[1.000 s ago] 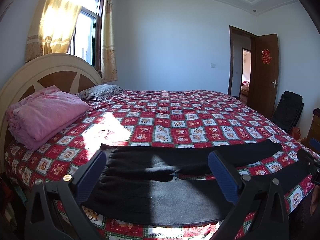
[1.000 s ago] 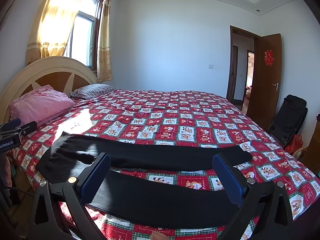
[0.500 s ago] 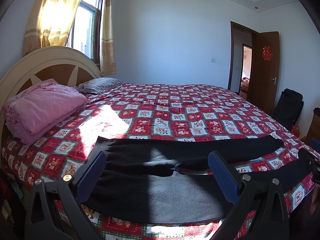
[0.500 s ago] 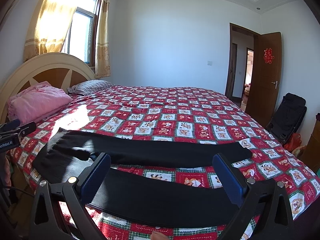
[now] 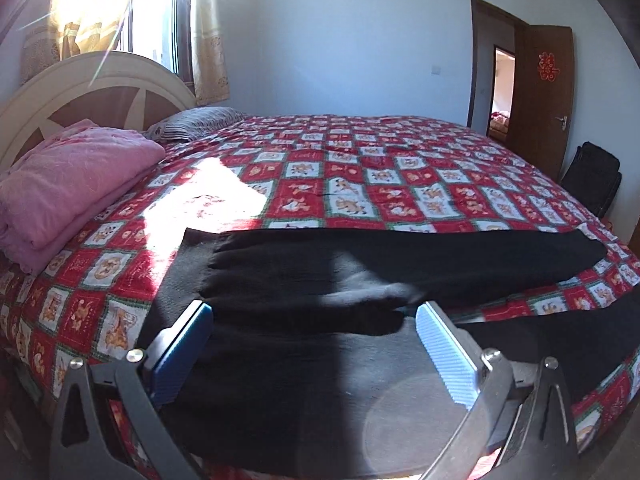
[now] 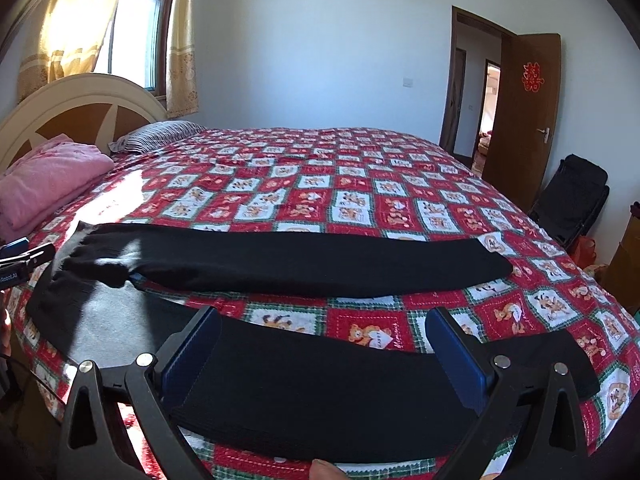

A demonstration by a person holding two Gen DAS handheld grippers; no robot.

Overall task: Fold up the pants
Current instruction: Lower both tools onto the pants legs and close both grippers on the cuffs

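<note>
Black pants (image 5: 304,292) lie flat along the near edge of the bed, waist to the left, legs spread apart and running right. In the right wrist view the far leg (image 6: 320,264) and the near leg (image 6: 328,388) are separated by a strip of quilt. My left gripper (image 5: 314,344) is open and empty, low over the waist and seat area. My right gripper (image 6: 324,352) is open and empty, low over the near leg. The left gripper's tip (image 6: 24,258) shows at the left edge of the right wrist view.
The bed has a red patterned quilt (image 5: 360,188). A folded pink blanket (image 5: 68,184) and a striped pillow (image 5: 192,126) lie by the headboard (image 5: 92,96). A black chair (image 6: 572,200) and an open door (image 6: 520,116) are at the right.
Both grippers have moved forward and down toward the pants, which now look larger between the fingers. The pants have not moved. Both grippers stay open.
</note>
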